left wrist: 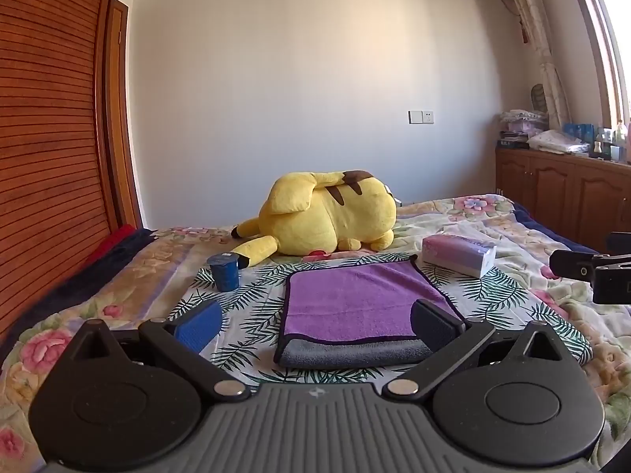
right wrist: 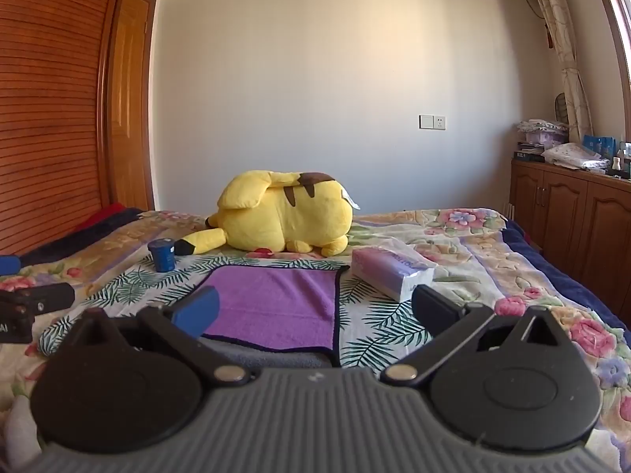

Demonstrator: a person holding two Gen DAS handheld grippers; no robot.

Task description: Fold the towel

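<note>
A purple towel [left wrist: 355,303] with a dark hem and a grey underside lies folded on a leaf-print cloth [left wrist: 252,315] on the bed; it also shows in the right wrist view [right wrist: 276,307]. My left gripper [left wrist: 319,325] is open and empty, its fingers just short of the towel's near edge. My right gripper [right wrist: 315,313] is open and empty, over the towel's near right part. The right gripper's side shows at the right edge of the left wrist view [left wrist: 591,272], and the left gripper's side at the left edge of the right wrist view [right wrist: 23,307].
A yellow plush toy [left wrist: 331,216] lies behind the towel. A blue cup [left wrist: 225,272] stands at the left of the cloth. A tissue pack [left wrist: 457,254] lies at the right. A wooden wardrobe [left wrist: 47,138] stands left, cabinets [left wrist: 560,193] right.
</note>
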